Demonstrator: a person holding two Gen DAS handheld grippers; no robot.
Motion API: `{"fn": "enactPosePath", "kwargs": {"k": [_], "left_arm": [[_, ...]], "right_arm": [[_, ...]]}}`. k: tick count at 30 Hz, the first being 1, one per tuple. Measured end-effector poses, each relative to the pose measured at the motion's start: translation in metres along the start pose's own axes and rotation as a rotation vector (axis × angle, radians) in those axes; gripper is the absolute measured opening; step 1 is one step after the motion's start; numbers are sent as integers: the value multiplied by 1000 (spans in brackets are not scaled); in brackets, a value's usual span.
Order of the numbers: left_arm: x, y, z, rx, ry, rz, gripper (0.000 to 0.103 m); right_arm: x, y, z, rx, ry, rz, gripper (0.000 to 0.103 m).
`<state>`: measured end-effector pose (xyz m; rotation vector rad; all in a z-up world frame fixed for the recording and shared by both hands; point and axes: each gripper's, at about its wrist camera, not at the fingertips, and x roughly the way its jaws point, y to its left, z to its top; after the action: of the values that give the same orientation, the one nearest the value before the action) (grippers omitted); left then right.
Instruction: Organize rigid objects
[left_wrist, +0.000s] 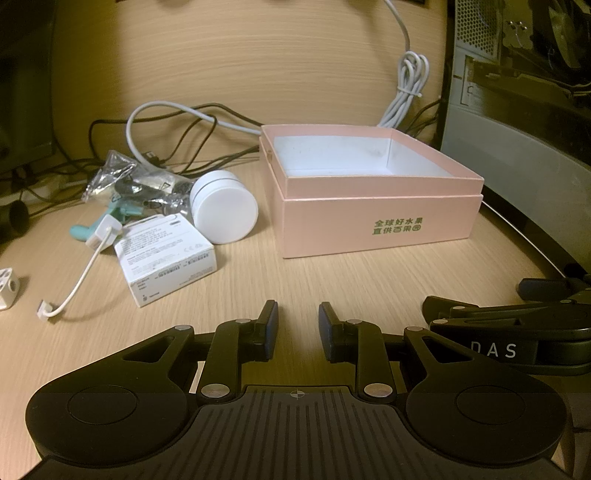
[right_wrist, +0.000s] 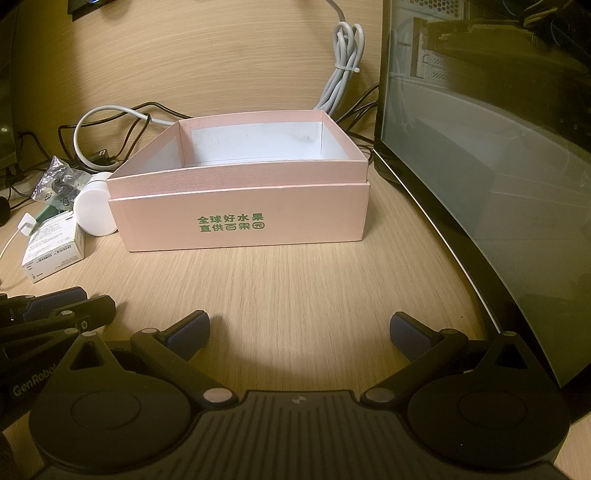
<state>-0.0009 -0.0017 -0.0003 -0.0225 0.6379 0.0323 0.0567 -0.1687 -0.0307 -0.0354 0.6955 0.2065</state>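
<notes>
One pink box (left_wrist: 373, 221), open and empty, at twelve o'clock on the wooden desk (left_wrist: 332, 288), green Chinese characters printed on its front. At ten o'clock: one white round jar (left_wrist: 225, 210) on its side, one white carton (left_wrist: 166, 258) with small unreadable print, one white adapter cable (left_wrist: 77, 288), one crinkled plastic bag (left_wrist: 122, 177). Left gripper (left_wrist: 298, 328) nearly pressed together, pinching nothing. Right gripper (right_wrist: 299, 336) spread wide, empty; "DAS" readable on its body from the left view, "GenRobot" partly cut off on the left one.
</notes>
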Motion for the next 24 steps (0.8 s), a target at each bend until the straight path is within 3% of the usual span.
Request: {"fn": "enactPosePath", "kwargs": {"k": [24], "left_arm": [[0,0,0,3,0,4,28]], "right_arm": [[1,0,2,-2,0,4,103]]}}
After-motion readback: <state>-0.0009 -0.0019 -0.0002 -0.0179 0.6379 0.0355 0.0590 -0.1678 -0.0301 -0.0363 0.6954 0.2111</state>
